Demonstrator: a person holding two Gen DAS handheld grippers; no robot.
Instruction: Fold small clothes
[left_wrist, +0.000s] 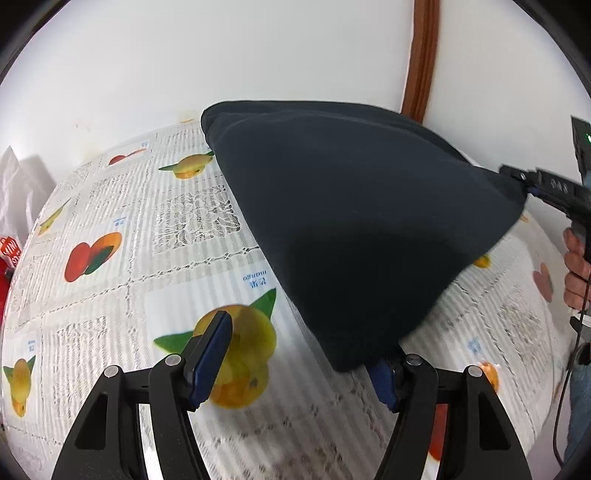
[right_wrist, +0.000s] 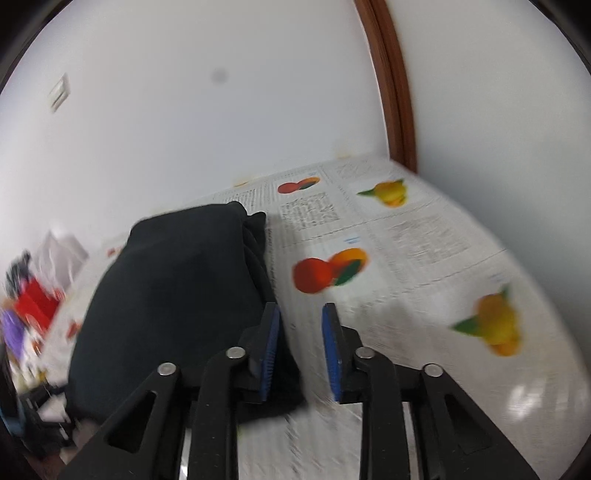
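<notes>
The dark garment (left_wrist: 354, 221) lies in a folded heap on the counter (left_wrist: 177, 229), on its fruit-print cloth. The left gripper (left_wrist: 295, 362) has its jaws wide apart, the cloth's near corner draped over one finger, unpinched. The right gripper (right_wrist: 299, 350) has its jaws parted and empty, just beside the garment's edge. To fold well, pinch matching corners squarely, lift evenly, and lay edge onto edge.
</notes>
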